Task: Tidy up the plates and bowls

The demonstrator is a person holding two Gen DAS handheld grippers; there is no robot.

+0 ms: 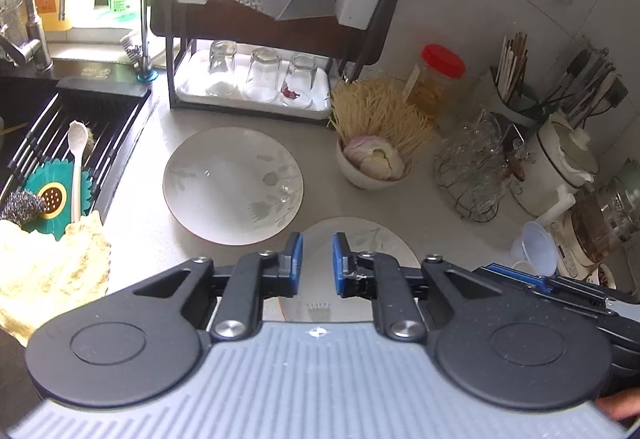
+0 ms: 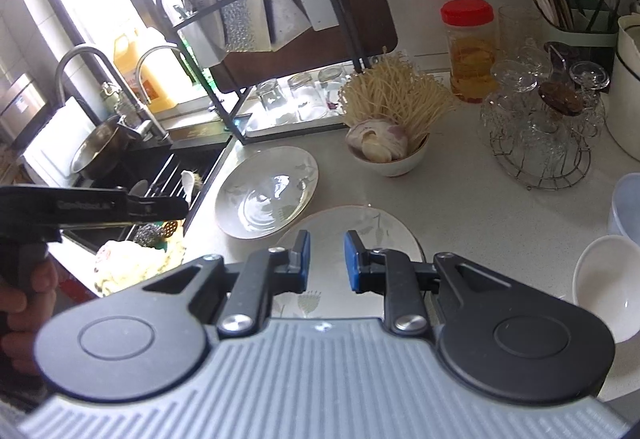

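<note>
Two white plates with a grey leaf pattern lie on the counter. The far plate (image 1: 232, 185) (image 2: 266, 193) sits near the sink. The near plate (image 1: 360, 243) (image 2: 352, 235) lies just under both grippers. My left gripper (image 1: 317, 263) is open and empty above the near plate's edge. My right gripper (image 2: 327, 259) is open and empty above the same plate. A white bowl (image 2: 608, 287) stands at the right. A small bowl (image 1: 370, 167) (image 2: 394, 155) holds garlic and dry noodles. The dish rack (image 1: 264, 19) (image 2: 256, 39) stands at the back.
The sink (image 1: 60, 143) with a roll-up rack, spoon and scourer is on the left; a yellow cloth (image 1: 48, 271) lies at its edge. Upturned glasses (image 1: 262, 73) stand under the dish rack. A red-lidded jar (image 1: 436, 79), a wire glass holder (image 2: 540, 131) and a kettle (image 1: 560, 163) crowd the right.
</note>
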